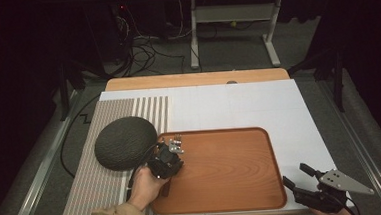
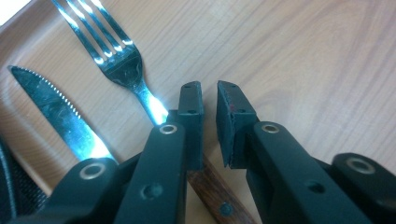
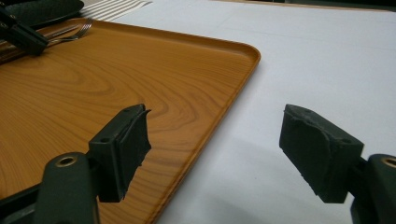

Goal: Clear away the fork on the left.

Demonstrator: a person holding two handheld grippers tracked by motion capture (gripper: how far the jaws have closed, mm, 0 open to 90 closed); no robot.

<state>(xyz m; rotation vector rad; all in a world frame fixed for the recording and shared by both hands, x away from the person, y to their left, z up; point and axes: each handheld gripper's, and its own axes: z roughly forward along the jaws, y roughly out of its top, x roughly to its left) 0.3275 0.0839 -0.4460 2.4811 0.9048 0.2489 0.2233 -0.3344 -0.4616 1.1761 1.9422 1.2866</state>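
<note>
Silver steel fork (image 2: 122, 60) with a dark wooden handle lay on the flat of the brown wooden tray (image 2: 299, 51), its neck and handle passing under the left gripper (image 2: 208, 100). In the left gripper view the jaws stood almost pressed together, a thin gap between the pads with bare tray showing through it. The fork ran beneath the left-hand finger (image 2: 190, 112), and only a short stretch of handle with one rivet showed below that finger. Whether the pad touched the fork could not be told, because the finger hid the spot. Beyond the fingertips the tines pointed away and were cut off at the upper edge of that view.

Just beside the fork, farther from the pads on the same side, lay a serrated steel knife (image 2: 51, 112), its handle end hidden behind the gripper body. In the high view the cutlery appeared as a few small bright glints past the left gripper (image 1: 166, 159), too small to tell apart, and a hand (image 1: 146, 188) held that gripper. Next to them, off the tray's corner, sat a dark green woven dome (image 1: 125, 141) on a grey striped mat (image 1: 98, 188).

The right gripper (image 3: 215, 140) had its fingers spread wide, nothing between them. They straddled the tray's near edge (image 3: 187, 186), one pad (image 3: 133, 140) over the wood and the other (image 3: 317, 144) over the white table cover (image 3: 303, 56).
</note>
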